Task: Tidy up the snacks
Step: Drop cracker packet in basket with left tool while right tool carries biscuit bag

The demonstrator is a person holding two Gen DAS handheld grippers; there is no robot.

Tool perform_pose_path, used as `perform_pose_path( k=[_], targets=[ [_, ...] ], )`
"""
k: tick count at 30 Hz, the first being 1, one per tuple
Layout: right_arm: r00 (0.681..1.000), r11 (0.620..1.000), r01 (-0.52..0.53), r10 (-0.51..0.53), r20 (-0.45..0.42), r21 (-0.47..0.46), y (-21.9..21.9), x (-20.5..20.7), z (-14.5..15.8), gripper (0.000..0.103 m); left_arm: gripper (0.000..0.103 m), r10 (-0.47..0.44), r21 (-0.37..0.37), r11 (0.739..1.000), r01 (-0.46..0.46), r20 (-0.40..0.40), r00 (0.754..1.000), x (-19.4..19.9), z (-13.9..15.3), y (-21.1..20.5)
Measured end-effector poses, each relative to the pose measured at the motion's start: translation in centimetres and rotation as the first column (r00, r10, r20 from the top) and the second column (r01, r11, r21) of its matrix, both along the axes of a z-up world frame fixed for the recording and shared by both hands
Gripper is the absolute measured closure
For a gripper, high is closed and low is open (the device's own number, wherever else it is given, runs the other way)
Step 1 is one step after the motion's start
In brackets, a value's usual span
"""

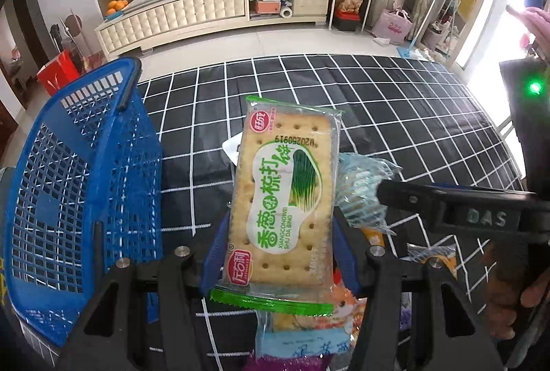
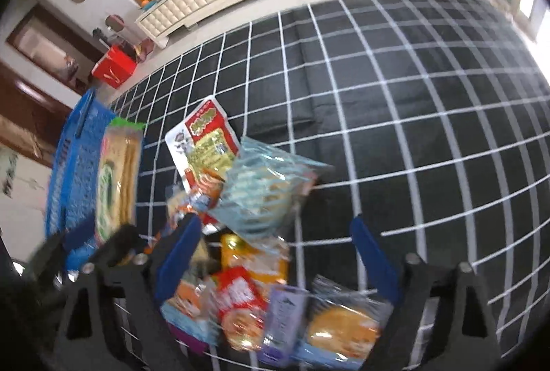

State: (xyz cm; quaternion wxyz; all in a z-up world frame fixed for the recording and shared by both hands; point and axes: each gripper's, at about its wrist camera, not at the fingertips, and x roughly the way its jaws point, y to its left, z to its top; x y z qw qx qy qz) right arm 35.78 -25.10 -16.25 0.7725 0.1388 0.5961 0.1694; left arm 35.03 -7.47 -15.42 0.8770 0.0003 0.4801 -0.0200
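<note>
The left gripper (image 1: 280, 247) is pinching a cracker pack (image 1: 283, 195) between its blue pads, holding it up above the checked cloth (image 1: 395, 116). The pack's long side points away from the gripper, straight ahead, with its flat front facing up. The blue basket (image 1: 82, 171) sits just to the left and looks empty, so almost all the sorting is left to do. The right gripper (image 2: 275, 254) is spread wide and holds nothing; it hangs over the snack pile (image 2: 261, 288). A light blue pack (image 2: 264, 192) and a red and white pack (image 2: 202, 137) lie on the cloth too, waiting.
</note>
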Motion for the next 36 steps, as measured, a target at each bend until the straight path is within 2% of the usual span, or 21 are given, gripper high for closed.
perform_pose_path(
  k=[3, 5, 9, 13, 14, 15, 17, 27, 36],
  targets=[
    [0.999, 0.999, 0.0, -0.002, -0.038, -0.039, 1.2, 1.2, -1.1, 0.017, 0.049, 0.012, -0.005, 1.0, -0.012, -0.002, 1.0, 0.7, -0.4, 0.3],
    [0.998, 1.0, -0.002, 0.001, -0.068, -0.005, 1.7, 1.8, -1.8, 0.018, 0.049, 0.01, -0.009, 1.0, -0.01, -0.005, 1.0, 1.2, -0.6, 0.2],
    [0.993, 1.0, 0.007, -0.009, -0.12, -0.017, 2.2, 2.7, -3.4, 0.025, 0.049, -0.005, 0.006, 1.0, 0.005, -0.009, 1.0, 1.6, -1.1, 0.0],
    [0.995, 0.999, -0.013, 0.008, -0.099, -0.041, 2.5, 2.7, -3.2, 0.029, 0.049, -0.007, -0.019, 1.0, 0.007, -0.011, 1.0, 1.3, -1.3, 0.6],
    [0.996, 0.999, -0.017, 0.013, -0.093, -0.04, 2.3, 2.6, -3.0, 0.034, 0.049, -0.007, -0.02, 1.0, 0.007, -0.011, 1.0, 1.2, -1.0, 0.5],
    [0.997, 0.999, -0.018, 0.015, -0.077, -0.035, 2.2, 2.4, -2.6, 0.04, 0.049, -0.007, -0.024, 1.0, 0.007, -0.01, 1.0, 1.0, -0.9, 0.6],
    [0.999, 0.997, -0.028, 0.024, -0.047, -0.072, 2.1, 1.9, -1.8, 0.042, 0.049, -0.008, -0.036, 0.999, 0.008, -0.007, 1.0, 0.6, -0.6, 0.7],
    [0.998, 0.997, -0.022, 0.027, 0.063, -0.08, -0.8, -3.0, 4.0, 0.043, 0.049, -0.04, -0.041, 0.998, 0.044, 0.09, 0.995, -4.1, 4.8, 0.6],
    [0.981, 0.999, -0.03, 0.034, 0.193, -0.021, 3.0, -4.9, 10.3, 0.043, 0.049, -0.026, -0.025, 0.999, 0.031, 0.185, 0.982, -8.3, 10.6, 3.6]
  ],
)
